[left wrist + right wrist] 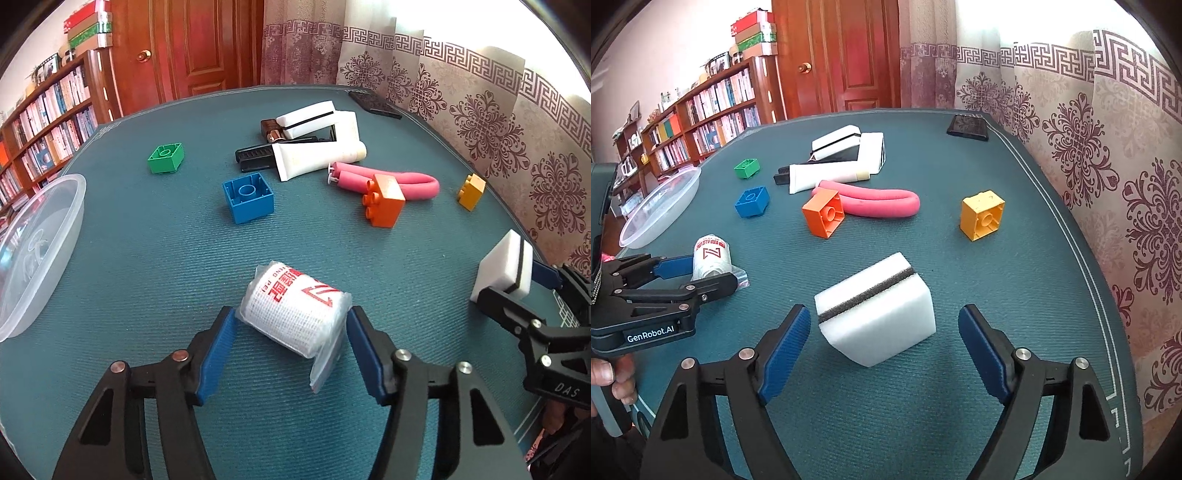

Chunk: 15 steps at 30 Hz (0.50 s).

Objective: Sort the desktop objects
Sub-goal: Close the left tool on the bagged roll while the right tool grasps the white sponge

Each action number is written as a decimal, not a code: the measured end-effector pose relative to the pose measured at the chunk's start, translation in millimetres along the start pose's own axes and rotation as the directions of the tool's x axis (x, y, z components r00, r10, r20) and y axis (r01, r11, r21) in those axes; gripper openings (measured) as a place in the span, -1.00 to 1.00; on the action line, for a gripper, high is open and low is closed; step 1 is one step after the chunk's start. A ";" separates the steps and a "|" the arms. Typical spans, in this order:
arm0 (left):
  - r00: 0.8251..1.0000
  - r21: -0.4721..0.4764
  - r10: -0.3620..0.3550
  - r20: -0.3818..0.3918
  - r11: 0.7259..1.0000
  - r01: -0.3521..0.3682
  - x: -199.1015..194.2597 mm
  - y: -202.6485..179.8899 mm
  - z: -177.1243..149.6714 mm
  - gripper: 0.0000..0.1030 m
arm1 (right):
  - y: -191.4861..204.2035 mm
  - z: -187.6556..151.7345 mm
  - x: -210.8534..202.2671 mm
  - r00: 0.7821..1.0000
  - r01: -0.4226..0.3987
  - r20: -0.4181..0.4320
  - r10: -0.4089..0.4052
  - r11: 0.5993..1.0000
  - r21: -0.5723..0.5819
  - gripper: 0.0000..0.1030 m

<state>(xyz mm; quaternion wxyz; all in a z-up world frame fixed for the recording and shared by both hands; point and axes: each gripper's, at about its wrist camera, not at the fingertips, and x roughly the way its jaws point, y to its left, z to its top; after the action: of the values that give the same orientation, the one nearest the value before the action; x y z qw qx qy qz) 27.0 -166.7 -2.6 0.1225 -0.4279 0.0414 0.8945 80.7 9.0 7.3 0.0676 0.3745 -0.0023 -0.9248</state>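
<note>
A white bandage roll (295, 314) with red print, in a clear wrapper, lies on the teal mat (147, 258). My left gripper (291, 321) has its blue pads pressed against both sides of it. The right wrist view shows the same grip, roll (711, 256) between the left gripper's (711, 273) fingers. A white sponge block (875, 310) with a black stripe rests on the mat inside my right gripper (884, 317), which is open, with a gap at its right pad. In the left wrist view that gripper (506, 280) straddles the sponge (504, 264).
Further back lie a blue brick (248, 197), green brick (166, 158), orange brick (384, 201), yellow brick (982, 214), pink foam tube (886, 205), white cream tube (317, 158), more white sponges (306, 118) and a black comb (255, 157). A clear plastic bowl (33, 251) sits left; a curtain hangs right.
</note>
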 end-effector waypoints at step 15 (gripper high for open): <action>1.000 -0.007 -0.003 0.002 1.000 0.003 0.3 1.4 0.4 0.15 | -0.5 0.4 7.4 1.000 -0.003 -0.027 0.004 1.000 0.007 0.16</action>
<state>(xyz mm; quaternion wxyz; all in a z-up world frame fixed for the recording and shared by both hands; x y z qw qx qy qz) 26.2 -167.9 -2.6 0.1223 -0.4273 0.0376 0.8950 75.2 8.5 2.5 0.0679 0.3869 -0.0054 -0.9196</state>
